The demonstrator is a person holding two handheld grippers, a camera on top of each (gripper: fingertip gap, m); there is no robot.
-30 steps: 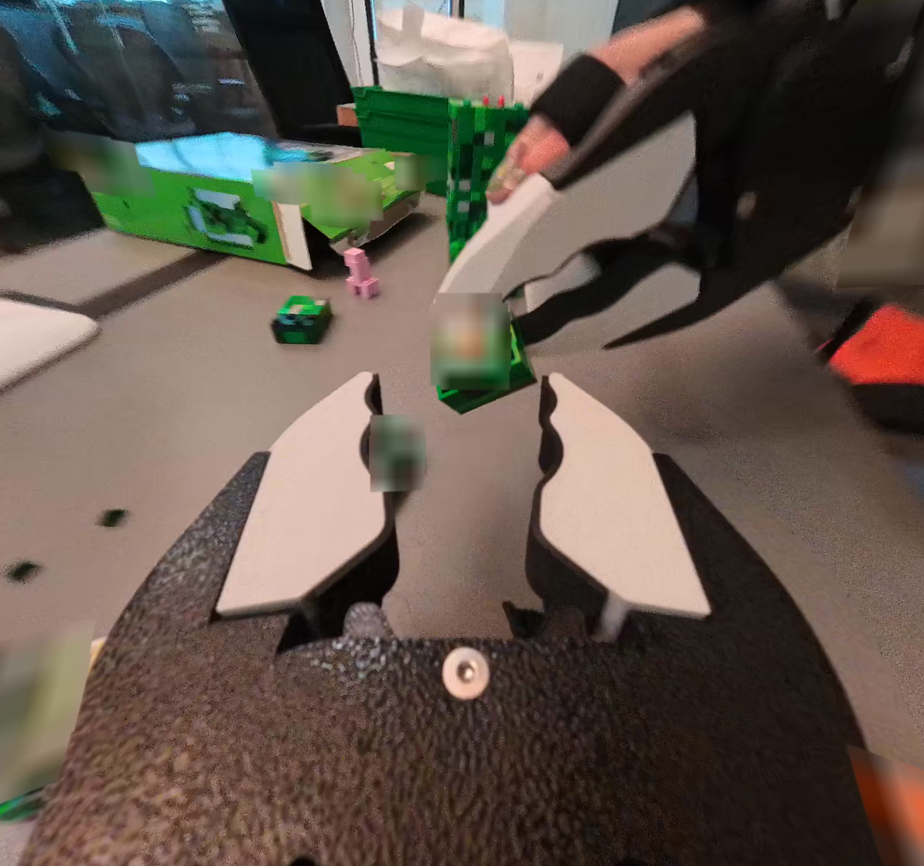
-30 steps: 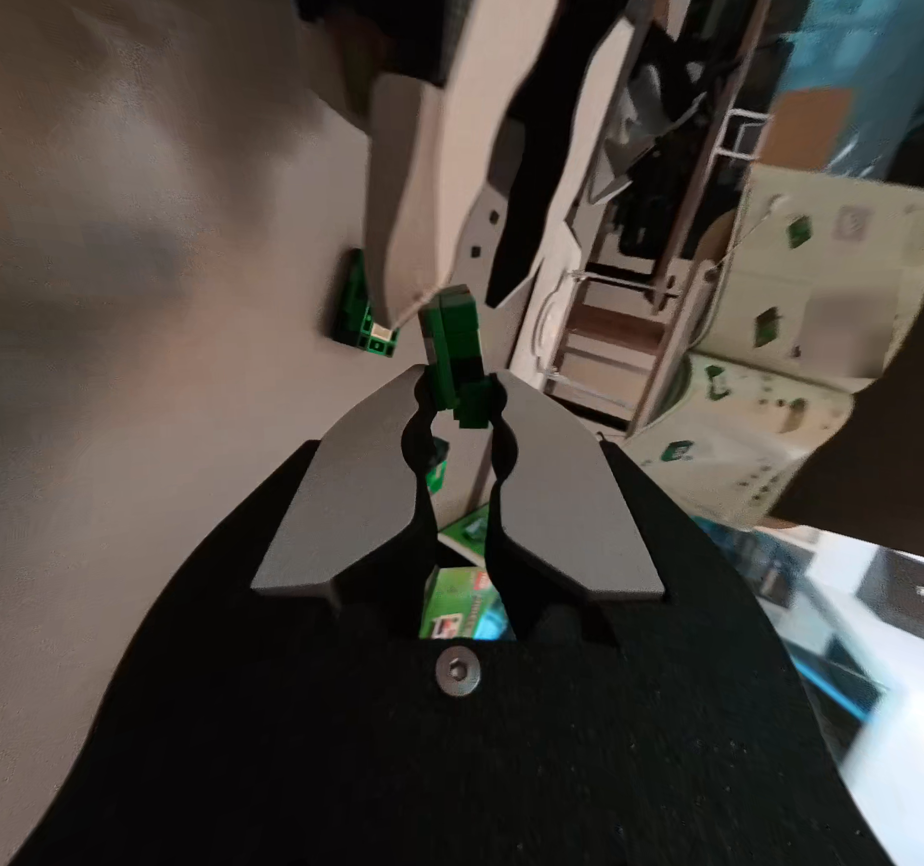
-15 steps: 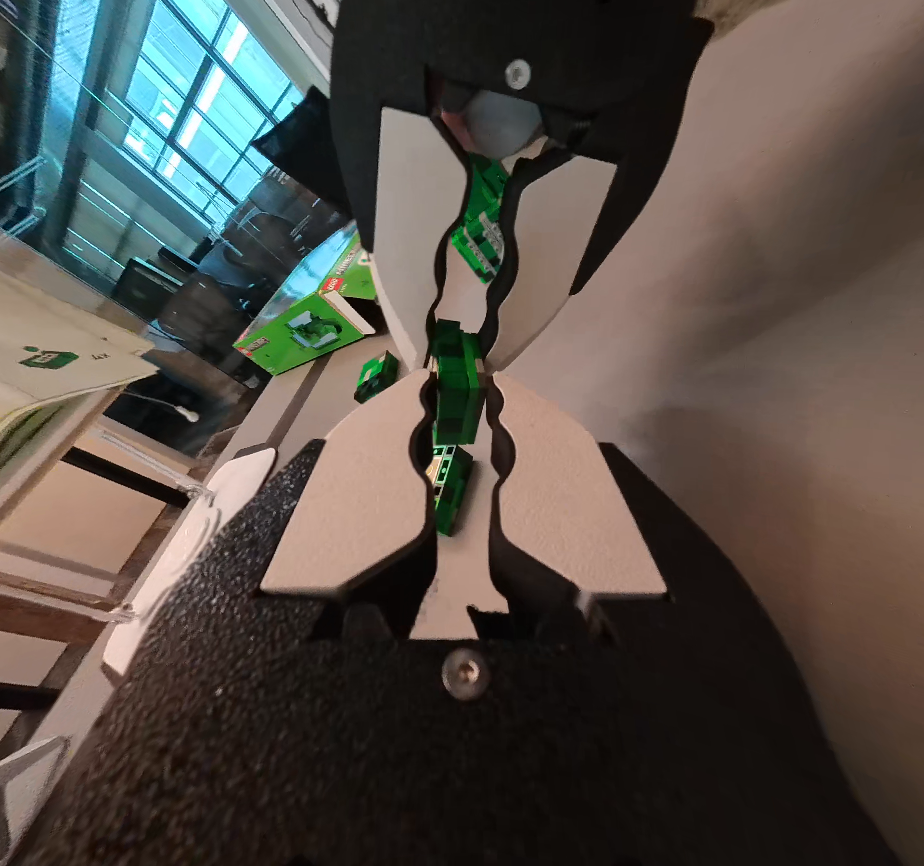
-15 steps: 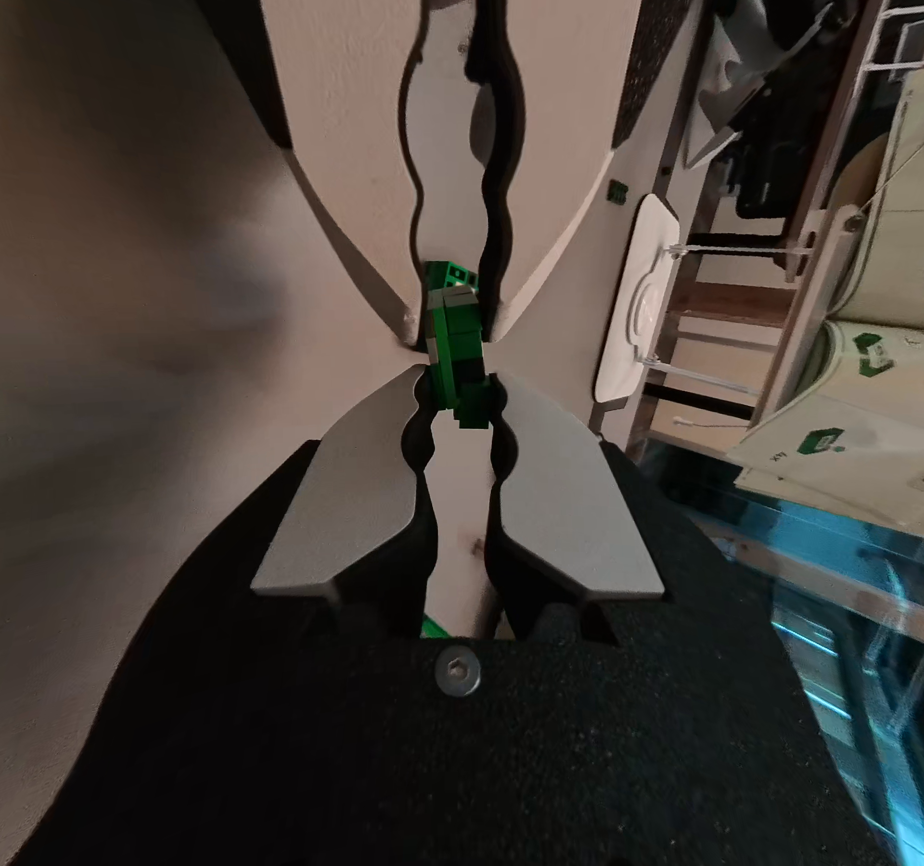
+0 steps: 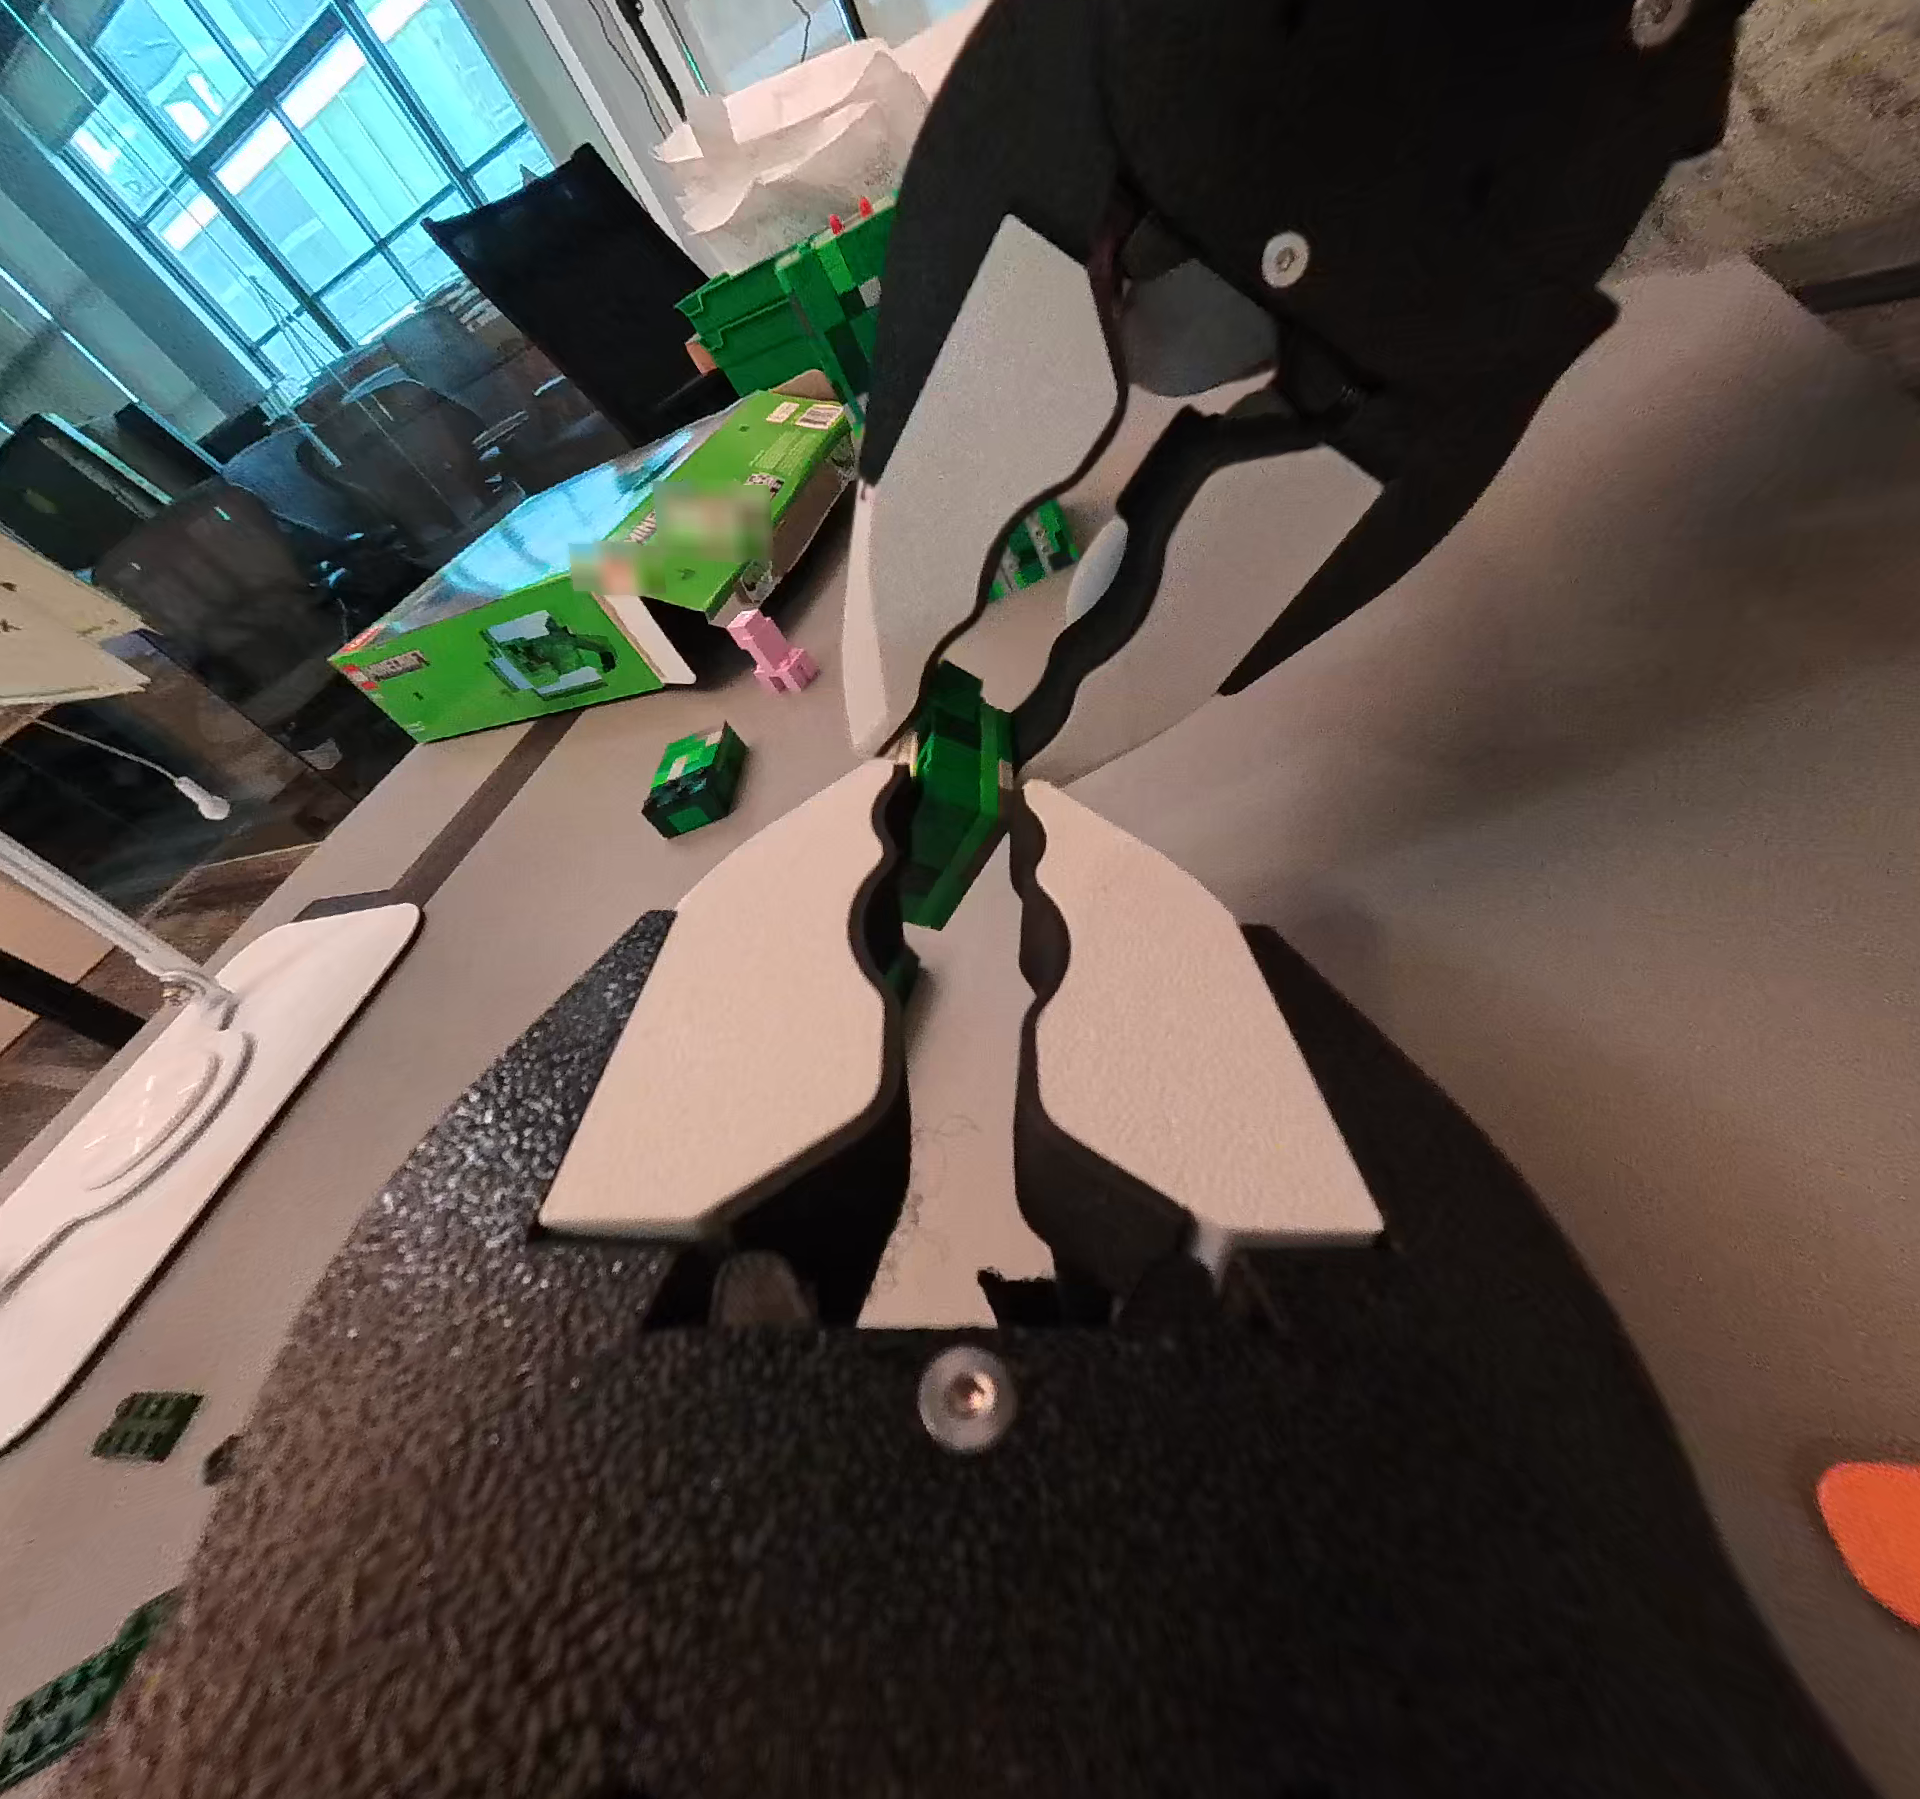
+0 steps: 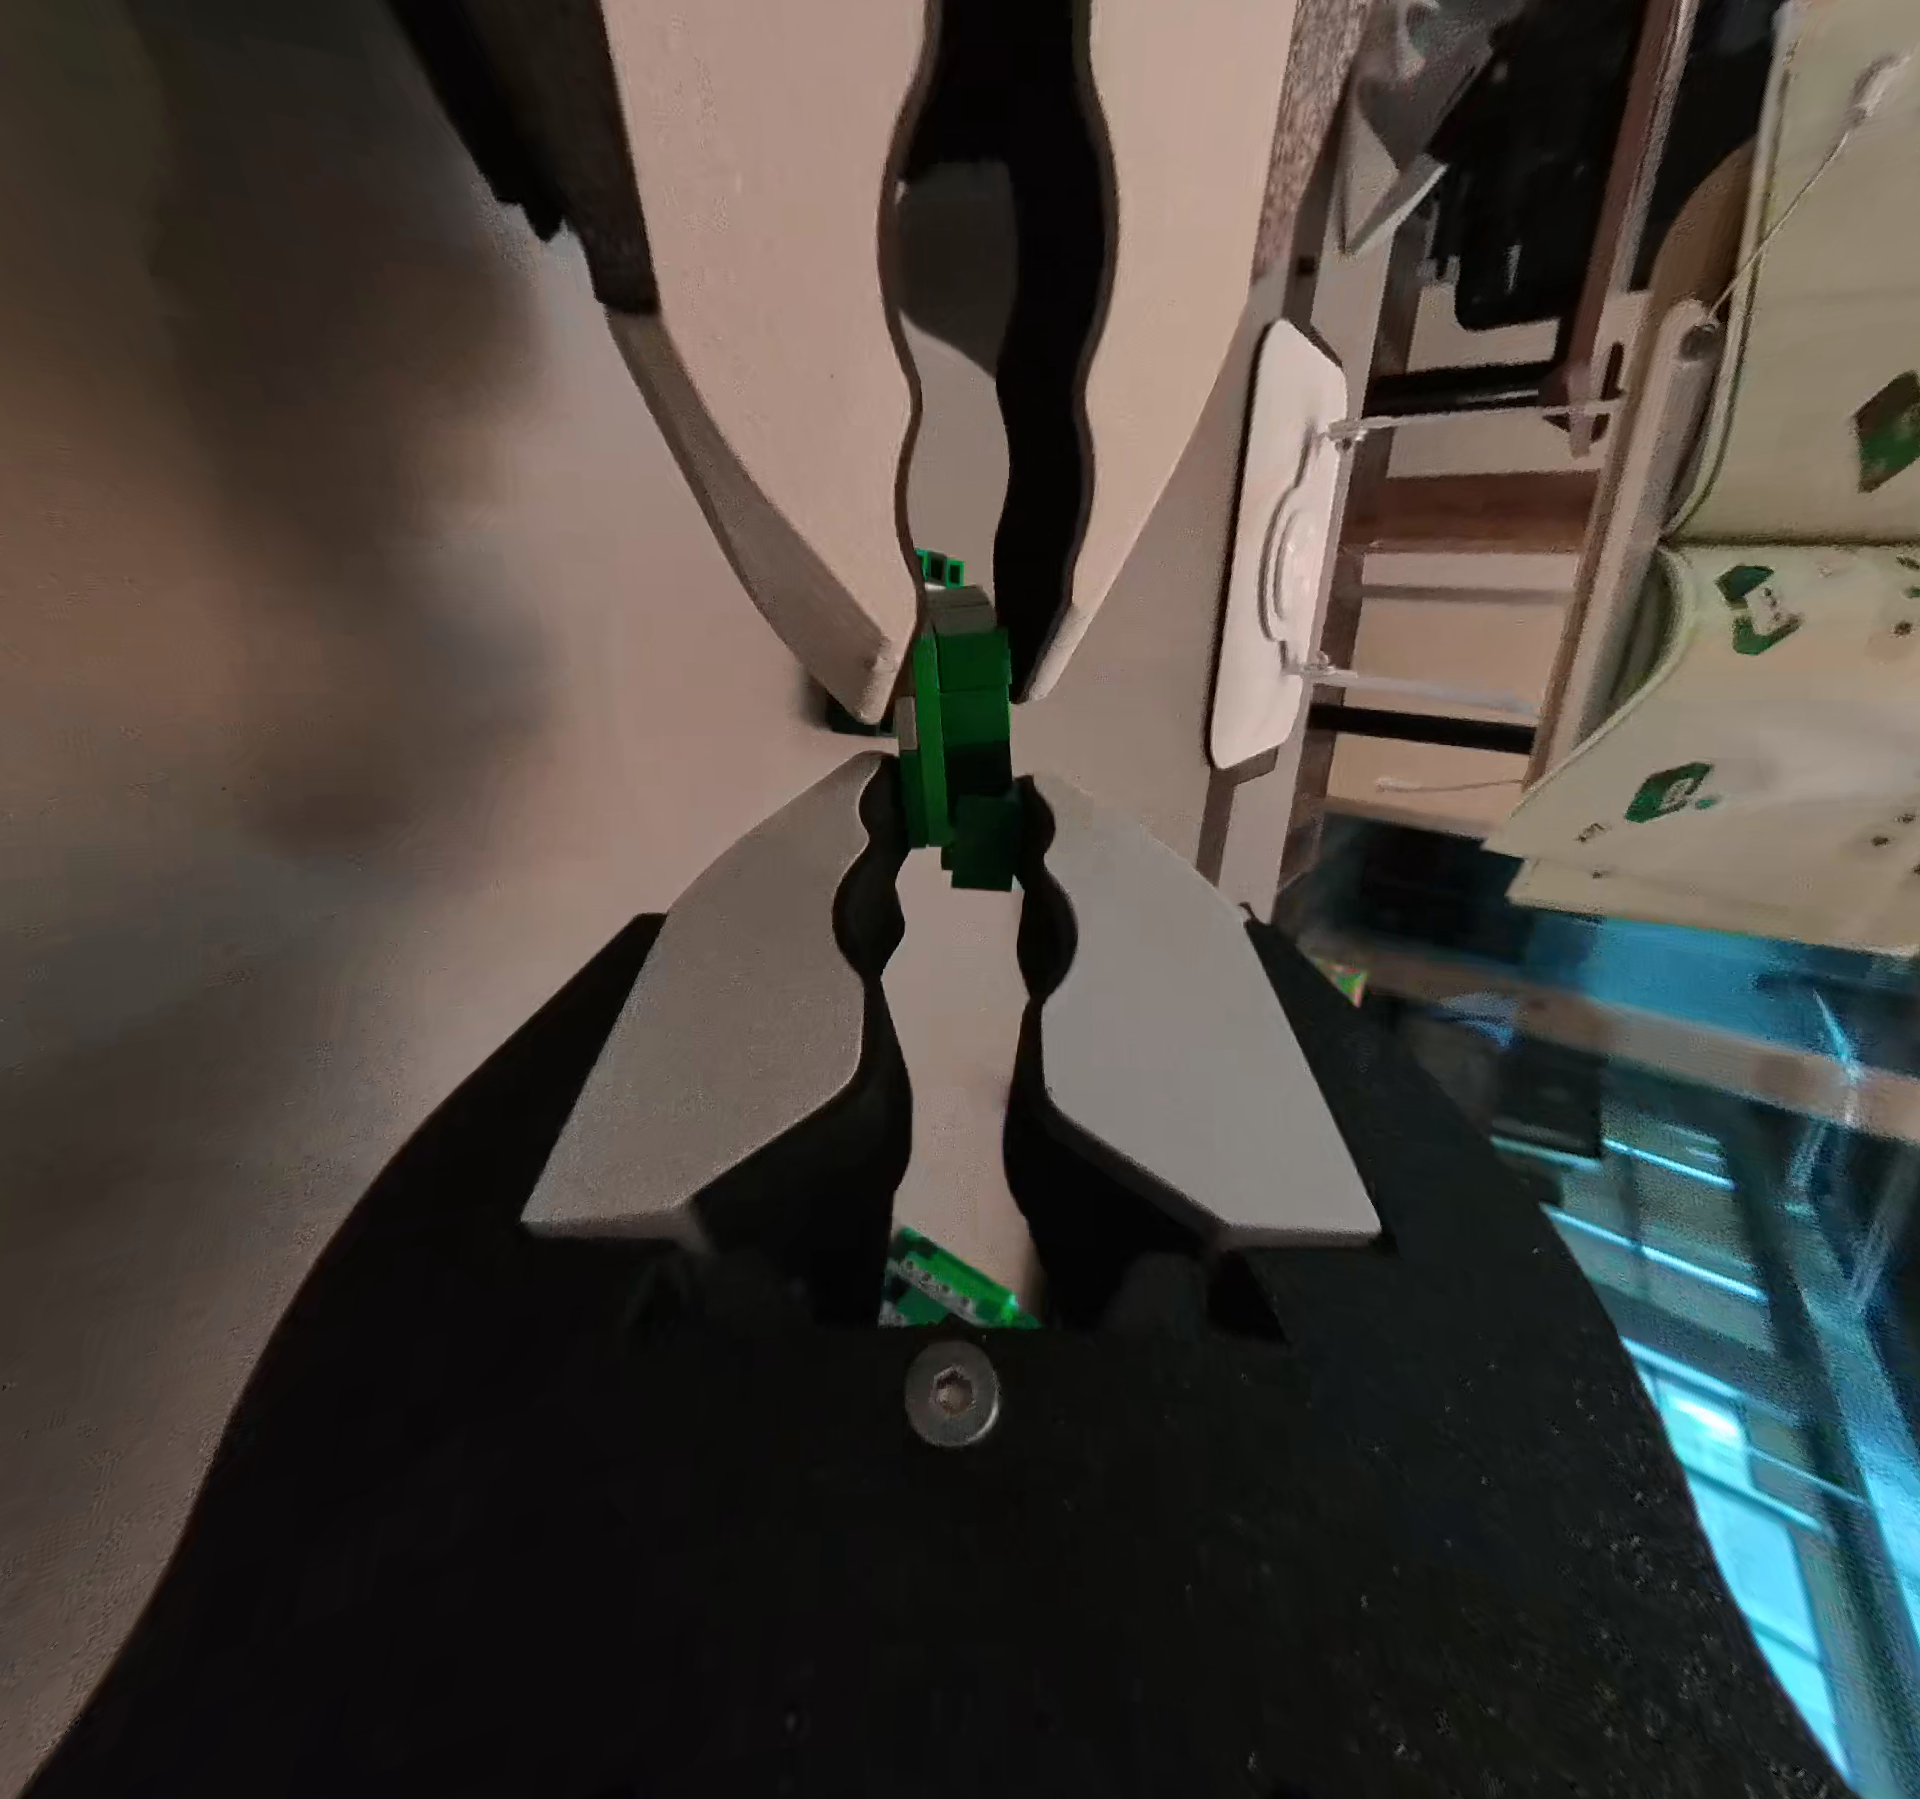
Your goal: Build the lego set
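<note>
The left hand-held gripper and the right hand-held gripper meet tip to tip above the desk, and both pinch the same small green brick stack from opposite ends. In the left wrist view the stack is tilted, its lower end between the left fingertips and its upper end between the tips of the right hand-held gripper, which comes down from the upper right. In the right wrist view the stack shows a thin green plate along one side, a grey piece at the far end and darker green bricks at the near end; the left hand-held gripper reaches in from the top and clamps that far end.

Taking the stack as landmark in the left wrist view: a small green-and-black cube sits on the desk to its left, a pink figure stands beyond the cube, and a green box lies farther back and left. A tall green build stands behind the box, next to crumpled white paper. A white pad lies at the desk's left edge, nearer the camera than the stack. Flat dark-green plates lie on the desk at the lower left. An orange patch shows at the lower right edge.
</note>
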